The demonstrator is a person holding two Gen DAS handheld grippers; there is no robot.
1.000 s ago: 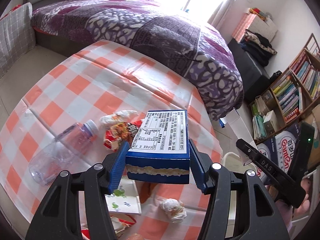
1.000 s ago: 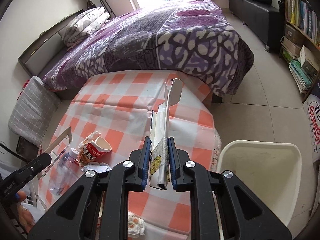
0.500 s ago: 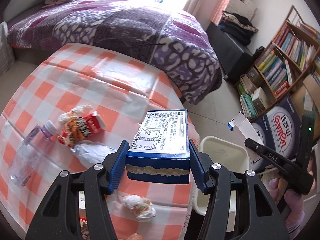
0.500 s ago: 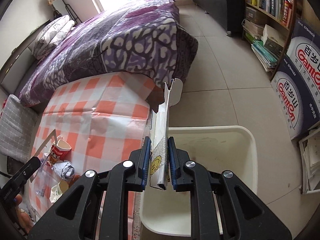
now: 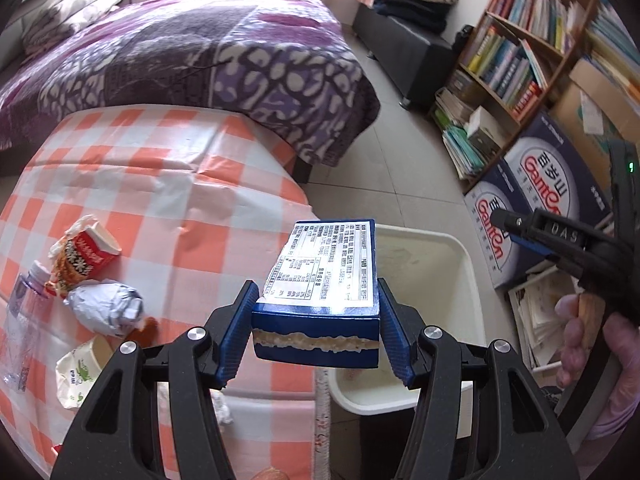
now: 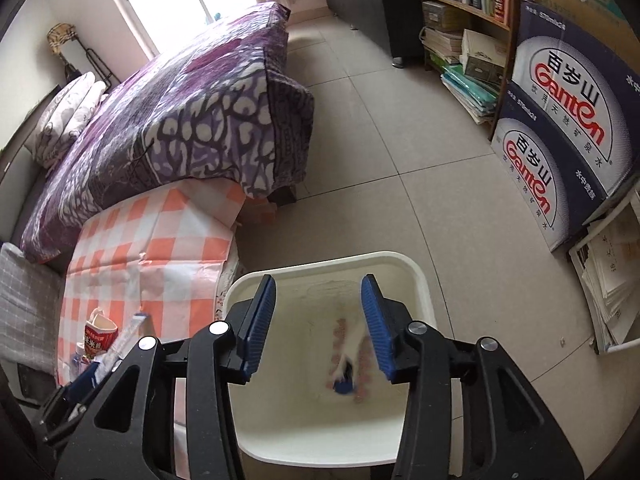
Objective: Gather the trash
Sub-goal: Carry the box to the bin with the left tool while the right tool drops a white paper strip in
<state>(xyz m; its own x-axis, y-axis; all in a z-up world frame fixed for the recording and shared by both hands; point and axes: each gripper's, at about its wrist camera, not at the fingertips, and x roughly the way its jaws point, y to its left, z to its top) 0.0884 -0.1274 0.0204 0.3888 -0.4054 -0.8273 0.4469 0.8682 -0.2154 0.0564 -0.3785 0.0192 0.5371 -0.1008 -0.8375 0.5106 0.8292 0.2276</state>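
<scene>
The left claw (image 5: 318, 334) clamps the blue carton (image 5: 324, 280), light, stiff and crushable, across its side faces above the white bin (image 5: 466, 264); the right claw (image 6: 318, 320) is opening, empty, over the bin.

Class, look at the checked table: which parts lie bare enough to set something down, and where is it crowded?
Bare: the wide stretch of the orange-and-white checked tablecloth between the purple patterned bed and the litter. Crowded: the near left corner, with the red paper cup, crumpled grey foil ball and clear plastic bottle.
</scene>
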